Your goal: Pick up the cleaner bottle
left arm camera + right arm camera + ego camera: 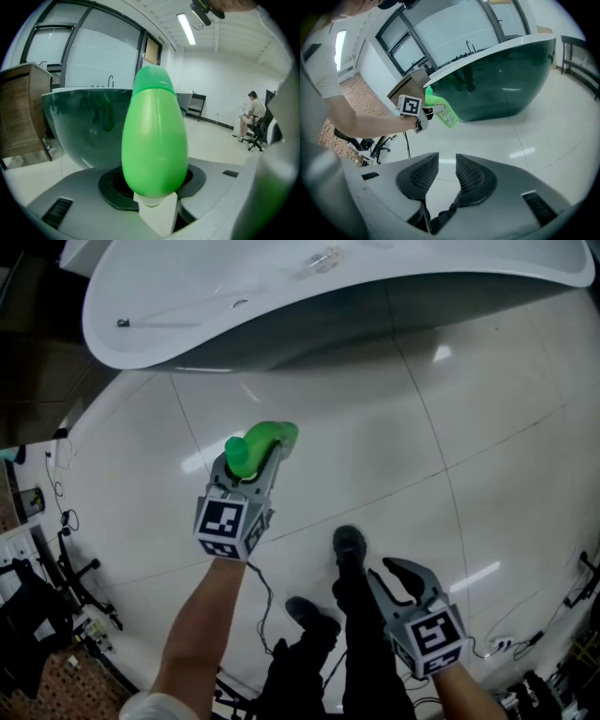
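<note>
2 grippers show in the head view. Step in hand: lift. The bottle (265, 440) is clamped and hangs clear of the floor (441, 456), so the pick-up appears nearly complete. Next move, as judged: keep the clamp firm and the bottle steady, since its smooth, rounded body could slip. Right gripper (394, 577), nearest the person: jaws a narrow gap apart, nothing between them, touching nothing. Left gripper (251, 463), farther out: jaws partly spread and pressed on the bottle's sides, with the green body projecting past the fingertips. Beyond it stands the tub (187, 343), apart from the bottle.
</note>
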A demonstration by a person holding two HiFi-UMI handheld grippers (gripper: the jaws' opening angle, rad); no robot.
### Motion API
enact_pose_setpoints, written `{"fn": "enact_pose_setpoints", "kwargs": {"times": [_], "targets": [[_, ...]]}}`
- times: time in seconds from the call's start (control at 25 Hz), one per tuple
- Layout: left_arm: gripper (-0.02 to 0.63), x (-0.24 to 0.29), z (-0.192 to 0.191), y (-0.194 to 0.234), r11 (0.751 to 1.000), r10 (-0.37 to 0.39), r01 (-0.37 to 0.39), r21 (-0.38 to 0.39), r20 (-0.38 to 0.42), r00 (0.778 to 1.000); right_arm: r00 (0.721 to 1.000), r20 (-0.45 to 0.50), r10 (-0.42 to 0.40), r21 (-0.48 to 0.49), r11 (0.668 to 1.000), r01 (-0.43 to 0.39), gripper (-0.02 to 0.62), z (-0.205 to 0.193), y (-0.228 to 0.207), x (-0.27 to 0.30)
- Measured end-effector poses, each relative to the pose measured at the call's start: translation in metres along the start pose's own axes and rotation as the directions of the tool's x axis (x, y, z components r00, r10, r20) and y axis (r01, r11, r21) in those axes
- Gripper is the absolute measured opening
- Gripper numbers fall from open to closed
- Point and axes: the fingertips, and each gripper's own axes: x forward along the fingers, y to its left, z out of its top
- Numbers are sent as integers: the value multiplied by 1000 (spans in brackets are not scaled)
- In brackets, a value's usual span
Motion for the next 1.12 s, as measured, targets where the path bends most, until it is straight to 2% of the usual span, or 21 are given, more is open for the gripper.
{"fn": "enact_pose_setpoints", "kwargs": {"times": [0.24,0.44,0.68,0.92,1.12], "targets": [[163,-42,34,-14,1000,-16,15,14,72,997,997,69,-18,-36,999,20,123,14,15,-15],[161,-99,68,-25,1000,-2,0,16,109,994,995,96,-17,-46,999,22,123,8,43,-40],[161,-172,111,-43,998,-15,5,60,168,986,988,146,-51,-60,996,60,123,11,65,-79],[160,-247,148,-52,998,27,-39,51,219,975,980,190,-60,-109,991,82,123,16,94,-119],[160,-315,181,-63,995,34,-58,79,280,960,969,232,-86,-132,984,119,123,28,122,-161]]}}
